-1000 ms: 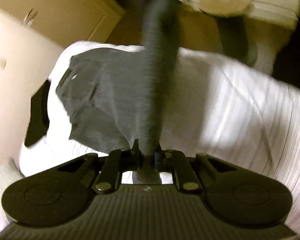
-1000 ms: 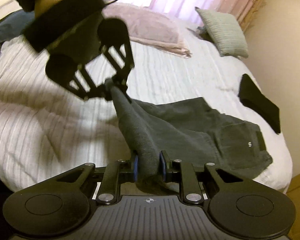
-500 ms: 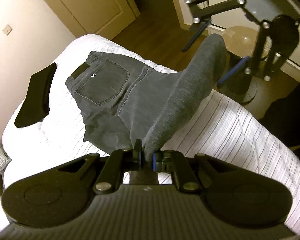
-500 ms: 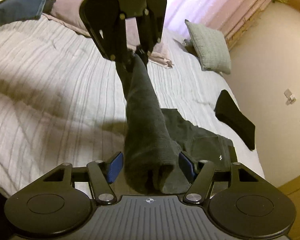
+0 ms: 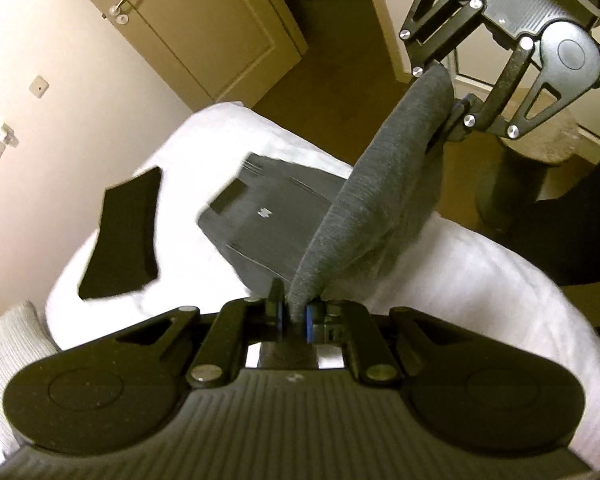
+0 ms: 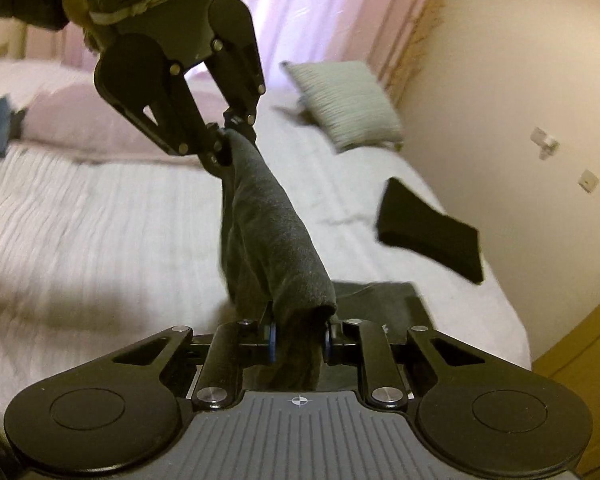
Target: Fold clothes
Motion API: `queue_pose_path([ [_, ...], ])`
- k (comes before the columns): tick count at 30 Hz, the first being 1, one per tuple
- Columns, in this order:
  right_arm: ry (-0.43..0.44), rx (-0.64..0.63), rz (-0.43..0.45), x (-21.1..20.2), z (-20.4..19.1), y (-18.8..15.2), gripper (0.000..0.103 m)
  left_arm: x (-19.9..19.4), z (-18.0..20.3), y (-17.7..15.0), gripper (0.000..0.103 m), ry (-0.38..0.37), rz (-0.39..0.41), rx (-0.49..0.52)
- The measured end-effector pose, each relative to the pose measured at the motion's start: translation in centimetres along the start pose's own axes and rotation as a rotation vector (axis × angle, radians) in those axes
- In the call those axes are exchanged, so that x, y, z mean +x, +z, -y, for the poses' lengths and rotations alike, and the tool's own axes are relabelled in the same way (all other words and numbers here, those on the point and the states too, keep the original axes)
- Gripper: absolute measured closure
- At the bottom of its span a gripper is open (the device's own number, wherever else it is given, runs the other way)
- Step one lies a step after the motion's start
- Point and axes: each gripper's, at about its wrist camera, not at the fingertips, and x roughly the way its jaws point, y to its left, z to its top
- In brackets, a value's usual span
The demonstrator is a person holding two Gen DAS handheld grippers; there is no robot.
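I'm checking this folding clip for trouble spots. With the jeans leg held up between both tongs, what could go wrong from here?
1. The right tongs hold a thick bunch of the jeans between jaws set fairly wide, so the leg may slip out.
2. The jeans' waist lies near the bed edge above the floor; pulling could drag them off.
3. The folded black garment lies close by and could get swept or covered.

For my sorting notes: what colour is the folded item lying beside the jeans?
Black, plain: the folded item shows best in the right wrist view.
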Motion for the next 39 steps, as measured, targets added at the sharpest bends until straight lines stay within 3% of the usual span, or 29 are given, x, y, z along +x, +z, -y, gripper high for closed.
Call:
queue_pose_path([
  [6,0.054,0.196,0.035,4.7,11.2,-1.0,0.084,7.1,-7.4,4.9,0.094,-0.036,-0.061,-0.025],
  [15,0.207,0.571,-0.057,14.8,26.5,-4.3,0.084,22.5,-17.4,8.9,0.089,-0.173,-0.181,-0.111],
  [18,0.239,0.685,-0.116,18.0,30.2,-6.8,0.084,27.7,-19.1,8.9,0.081,-0.210,-0.214,-0.152],
  [25,0.308,0.991,-0.260,25.1,35.5,-13.9,0.084,34.7,-21.5,6.4,0.076,-0.243,-0.265,-0.351],
  [28,0.330,1.013,-0.285,26.1,35.8,-14.4,0.084,36.9,-22.3,5.2,0.078,-0.257,-0.281,-0.442],
  [32,0.361,1.032,-0.289,26.2,36.4,-14.4,0.084,36.7,-23.3,4.9,0.078,-0.264,-0.273,-0.513],
  [35,0.356,1.035,-0.307,27.1,36.5,-15.1,0.083,37.9,-23.7,4.2,0.072,-0.260,-0.290,-0.572],
  [37,0.342,1.089,-0.314,27.4,36.8,-15.9,0.077,38.7,-24.3,3.6,0.064,-0.255,-0.313,-0.628],
  [39,0.324,1.142,-0.312,27.1,37.0,-16.4,0.076,38.1,-24.8,3.2,0.064,-0.250,-0.301,-0.664],
])
